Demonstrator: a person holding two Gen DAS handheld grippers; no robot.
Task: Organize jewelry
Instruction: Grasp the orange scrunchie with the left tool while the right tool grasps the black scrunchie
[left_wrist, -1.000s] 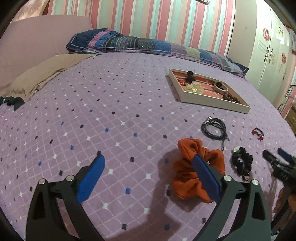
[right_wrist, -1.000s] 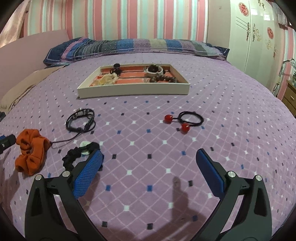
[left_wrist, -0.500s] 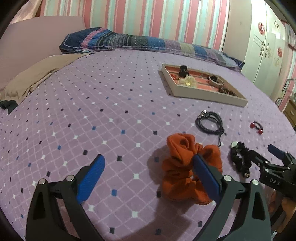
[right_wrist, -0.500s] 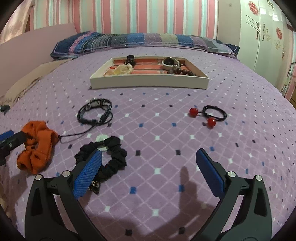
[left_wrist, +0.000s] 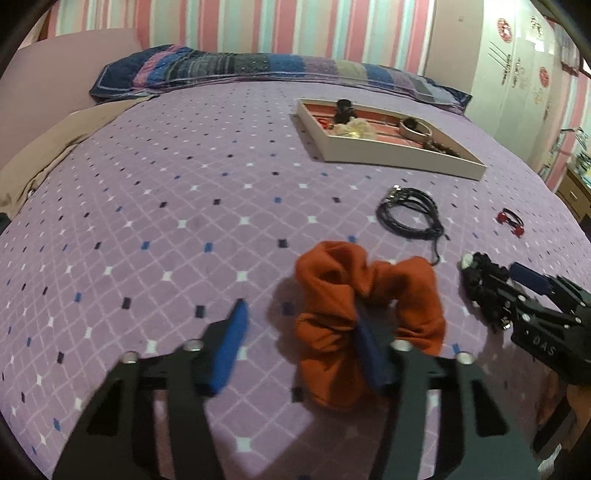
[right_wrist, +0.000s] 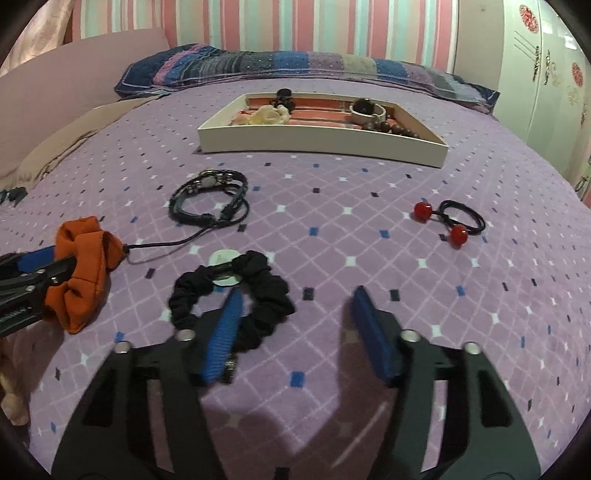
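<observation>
An orange scrunchie (left_wrist: 347, 302) lies on the purple bedspread; my left gripper (left_wrist: 299, 347) is open around its left half, the right finger inside its folds. It also shows in the right wrist view (right_wrist: 83, 273). A black scrunchie (right_wrist: 258, 291) lies under my right gripper (right_wrist: 295, 332), which is open, its left finger over the scrunchie's ring. A black cord bracelet (right_wrist: 208, 199) and a black hair tie with red balls (right_wrist: 448, 219) lie farther out. A white jewelry tray (right_wrist: 321, 142) with several pieces stands beyond them.
A patchwork pillow (left_wrist: 258, 70) lies along the striped wall at the bed's head. A beige cloth (left_wrist: 55, 147) lies at the left. A white wardrobe (left_wrist: 517, 92) stands at the right, past the bed's edge.
Both grippers have moved forward and down and their jaws have narrowed. The left one now straddles part of the orange scrunchie; the right one has come over the black scrunchie.
</observation>
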